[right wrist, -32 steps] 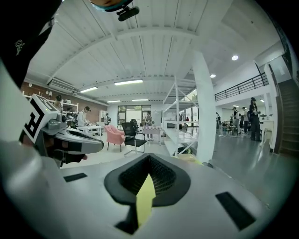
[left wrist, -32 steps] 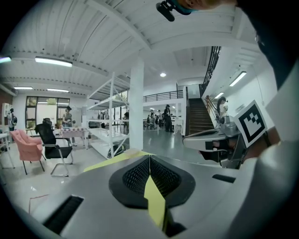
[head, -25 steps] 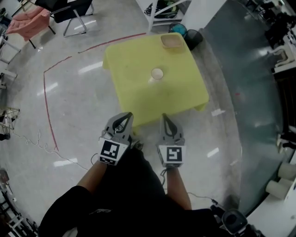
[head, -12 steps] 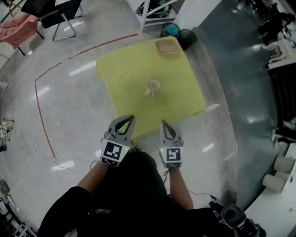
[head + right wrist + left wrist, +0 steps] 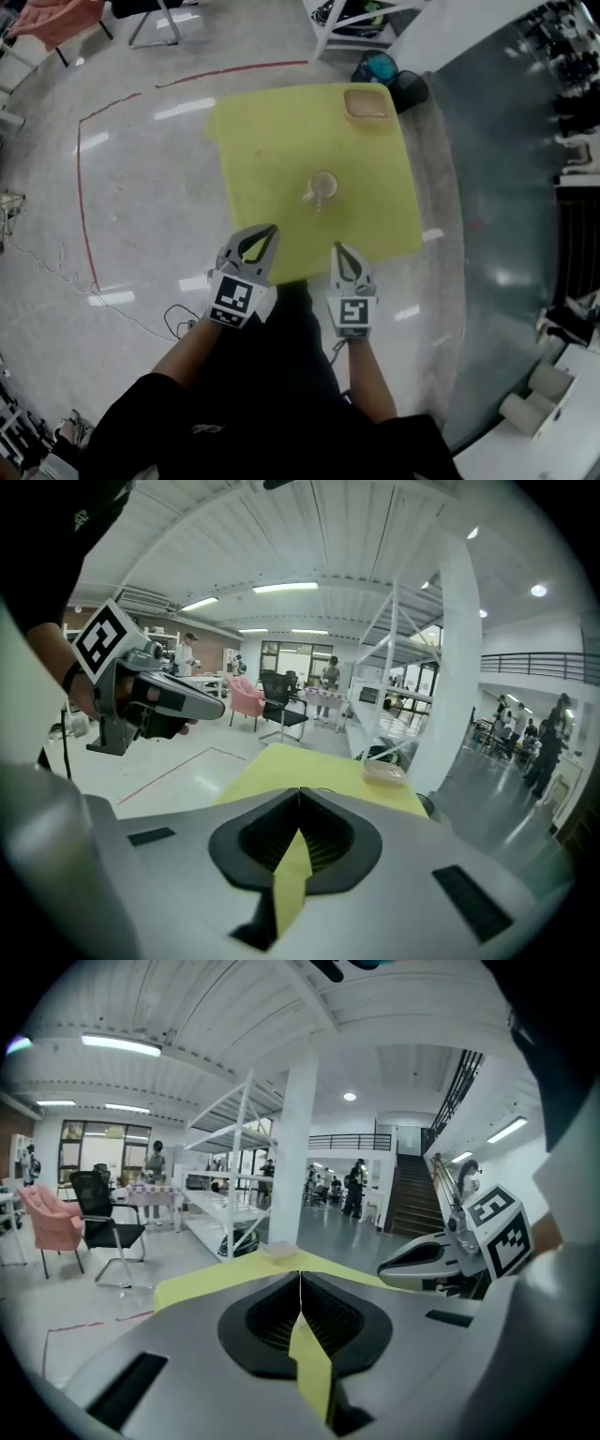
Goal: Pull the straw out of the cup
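A tan paper cup [image 5: 323,184] stands near the middle of the yellow table [image 5: 262,141], with a pale straw [image 5: 311,197] leaning out over its near rim. Both grippers hover at the table's near edge, well short of the cup. My left gripper [image 5: 266,232] is shut and empty, its jaws meeting in a line in the left gripper view [image 5: 300,1275]. My right gripper [image 5: 337,247] is also shut with nothing in it [image 5: 300,791]. In both gripper views the jaws hide the cup.
A shallow tan container [image 5: 366,103] sits at the table's far right corner. Beyond that corner are dark bins [image 5: 394,80] and a white rack [image 5: 361,23]. Red tape [image 5: 84,169] marks the floor at left, and a cable [image 5: 122,314] lies near my feet.
Both grippers have come forward and down to the table's near edge, and the table and cup now sit closer in view. The jaws of both stayed shut.
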`<state>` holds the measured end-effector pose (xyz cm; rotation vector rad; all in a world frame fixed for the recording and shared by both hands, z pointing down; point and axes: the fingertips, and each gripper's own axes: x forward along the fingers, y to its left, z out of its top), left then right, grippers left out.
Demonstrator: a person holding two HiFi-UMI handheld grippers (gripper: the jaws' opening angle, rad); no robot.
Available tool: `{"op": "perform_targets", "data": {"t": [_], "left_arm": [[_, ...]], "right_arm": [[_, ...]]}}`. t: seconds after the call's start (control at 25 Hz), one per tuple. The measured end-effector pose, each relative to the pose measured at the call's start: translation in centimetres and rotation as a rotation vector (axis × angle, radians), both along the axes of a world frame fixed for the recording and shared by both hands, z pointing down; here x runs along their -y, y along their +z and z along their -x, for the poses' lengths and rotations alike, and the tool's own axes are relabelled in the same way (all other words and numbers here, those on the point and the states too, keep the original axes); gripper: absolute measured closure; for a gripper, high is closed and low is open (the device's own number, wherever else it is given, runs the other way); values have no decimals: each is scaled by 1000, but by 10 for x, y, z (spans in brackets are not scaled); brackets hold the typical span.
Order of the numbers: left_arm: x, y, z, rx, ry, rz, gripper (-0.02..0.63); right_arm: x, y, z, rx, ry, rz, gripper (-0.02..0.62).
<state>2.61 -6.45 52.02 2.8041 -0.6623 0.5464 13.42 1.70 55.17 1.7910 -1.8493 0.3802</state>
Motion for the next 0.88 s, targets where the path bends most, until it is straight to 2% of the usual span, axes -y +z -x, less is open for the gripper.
{"op": "perform_targets", "data": {"t": [0.2,0.32,0.48,0.6,0.72,0.88], "left_arm": [[-5,22,-3,28,-163,49,560],[-15,31,-10,44,-210,65,560],[-21,45,-20,61,-273,79,560],[-20,53,-21,69,-314,84,560],[-17,59,-21,78,-349,88,560],[-15,65,-27,99,-369,78,560]], "right_arm": [[27,9,-10,16,-164,-7,578],[36,15,-14,-1,-265,-11,578],[41,31,-22,-13,-353,-8,578],[46,40,-20,-64,-426,1,580],[51,48,-18,-85,-473,6,578],[56,59,-24,-66,-481,7,578]]}}
